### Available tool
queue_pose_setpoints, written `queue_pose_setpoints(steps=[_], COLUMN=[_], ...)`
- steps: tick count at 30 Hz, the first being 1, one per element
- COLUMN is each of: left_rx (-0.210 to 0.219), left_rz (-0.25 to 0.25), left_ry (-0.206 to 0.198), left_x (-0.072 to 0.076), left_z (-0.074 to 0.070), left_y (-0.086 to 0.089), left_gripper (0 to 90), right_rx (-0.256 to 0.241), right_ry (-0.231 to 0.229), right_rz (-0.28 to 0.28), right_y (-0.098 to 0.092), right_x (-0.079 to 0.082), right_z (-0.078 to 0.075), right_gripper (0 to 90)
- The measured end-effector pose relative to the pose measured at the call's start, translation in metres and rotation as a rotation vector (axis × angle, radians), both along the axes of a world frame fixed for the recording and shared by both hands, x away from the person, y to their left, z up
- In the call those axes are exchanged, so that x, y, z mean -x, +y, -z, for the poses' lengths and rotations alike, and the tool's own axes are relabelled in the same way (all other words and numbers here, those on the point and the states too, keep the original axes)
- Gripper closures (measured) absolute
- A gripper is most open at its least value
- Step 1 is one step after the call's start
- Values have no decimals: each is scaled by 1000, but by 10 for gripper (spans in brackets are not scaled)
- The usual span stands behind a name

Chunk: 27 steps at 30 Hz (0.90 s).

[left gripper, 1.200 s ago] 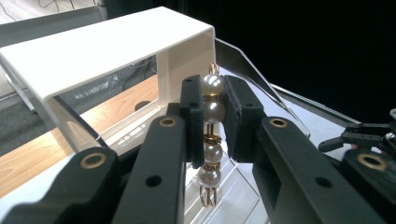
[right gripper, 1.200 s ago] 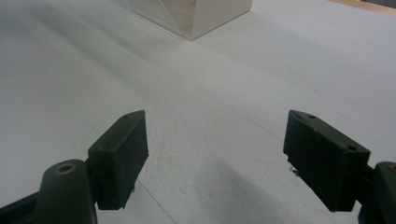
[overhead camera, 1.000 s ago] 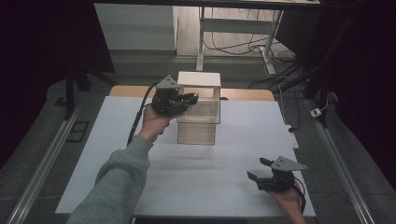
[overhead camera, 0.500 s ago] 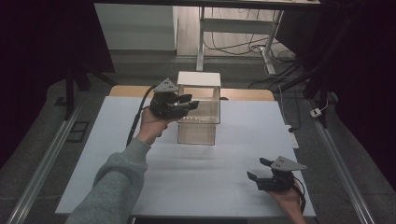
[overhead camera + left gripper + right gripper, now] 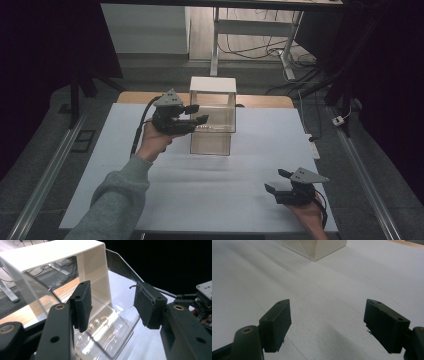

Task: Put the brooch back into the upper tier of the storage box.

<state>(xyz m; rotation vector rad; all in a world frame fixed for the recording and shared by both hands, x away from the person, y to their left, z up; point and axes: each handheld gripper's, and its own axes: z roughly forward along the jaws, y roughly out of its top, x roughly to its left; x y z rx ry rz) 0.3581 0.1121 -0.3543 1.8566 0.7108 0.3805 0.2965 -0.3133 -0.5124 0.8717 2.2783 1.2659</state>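
A clear-walled display box (image 5: 212,130) with a white top and back stands at the middle rear of the white table sheet (image 5: 200,195). Inside it, in the left gripper view, several gold rings (image 5: 98,323) lie on a clear moulded tray. My left gripper (image 5: 203,112) is held up against the box's left front, open, its pads (image 5: 82,305) on either side of the box's clear wall with nothing pinched. My right gripper (image 5: 273,180) rests low at the near right of the sheet, open and empty; its jaws (image 5: 332,325) face the box's base corner (image 5: 324,246).
A wooden table edge (image 5: 260,101) shows behind the sheet. Metal rails (image 5: 47,175) run along both sides. Desk legs and cables (image 5: 280,55) stand on the floor beyond. The right gripper (image 5: 202,298) appears at the right edge of the left gripper view.
My left gripper has dropped slightly and come a little nearer along the box's left front. The right gripper has stayed where it was.
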Motion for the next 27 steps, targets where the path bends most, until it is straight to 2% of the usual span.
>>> queue_pose_setpoints(steps=[3,13,19,27], left_rx=[12,-20,-58,-66], left_rz=[-5,-17,-25,-49], left_ry=[-9,0,14,31], left_x=[9,32,49,73], left_z=[2,12,25,47], left_y=[7,28,40,59], left_gripper=[457,392,356,341], right_rx=[-3,-5,-30,-38], right_ry=[0,-4,-8,-17], right_rz=[1,3,-2,-5], right_y=[0,0,0,-2], right_x=[0,0,3,7], right_z=[0,0,-3,-6], right_gripper=[214,215,215,215])
